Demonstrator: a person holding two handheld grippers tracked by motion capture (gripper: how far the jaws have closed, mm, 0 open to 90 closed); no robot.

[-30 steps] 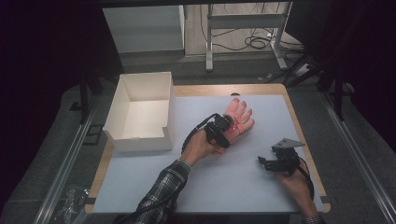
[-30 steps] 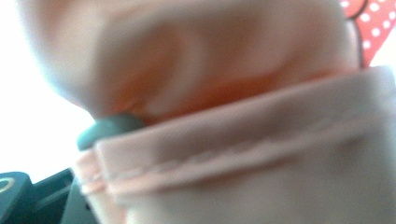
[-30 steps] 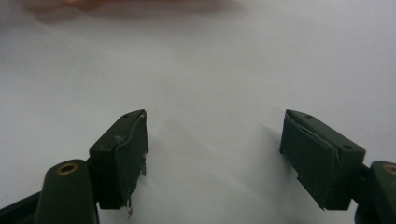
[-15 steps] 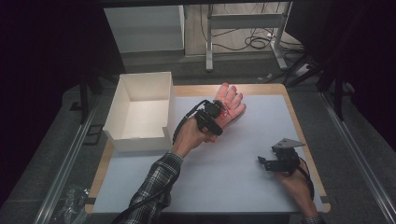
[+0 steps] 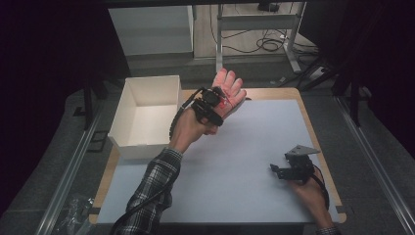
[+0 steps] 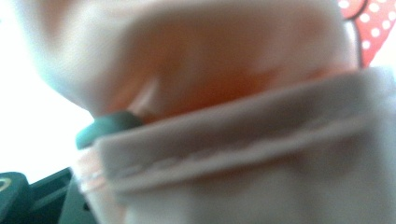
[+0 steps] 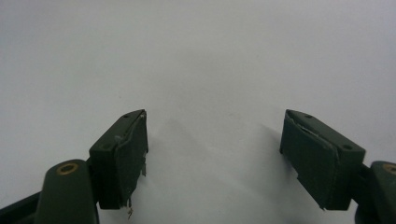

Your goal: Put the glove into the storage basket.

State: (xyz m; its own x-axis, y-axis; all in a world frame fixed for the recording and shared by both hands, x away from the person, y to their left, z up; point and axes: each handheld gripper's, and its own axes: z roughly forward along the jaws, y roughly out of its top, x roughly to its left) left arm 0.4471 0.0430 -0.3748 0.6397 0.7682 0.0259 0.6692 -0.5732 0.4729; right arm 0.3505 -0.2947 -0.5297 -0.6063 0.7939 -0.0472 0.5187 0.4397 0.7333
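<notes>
pink glove (image 5: pixel 229 90) — left hand-held gripper (image 5: pixel 215 100) aloft

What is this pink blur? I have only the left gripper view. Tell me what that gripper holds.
Observer: In the high view the left gripper is clamped on a pink hand-shaped fabric glove.
Operator: Give me its position over the table.
Observer: It is at the far edge of the grey-topped table, just right of the open white cardboard box, not inside it.
Operator: Report the other gripper.
Observer: The right gripper sits low at the table's near right, jaws wide apart with nothing between them.
</notes>
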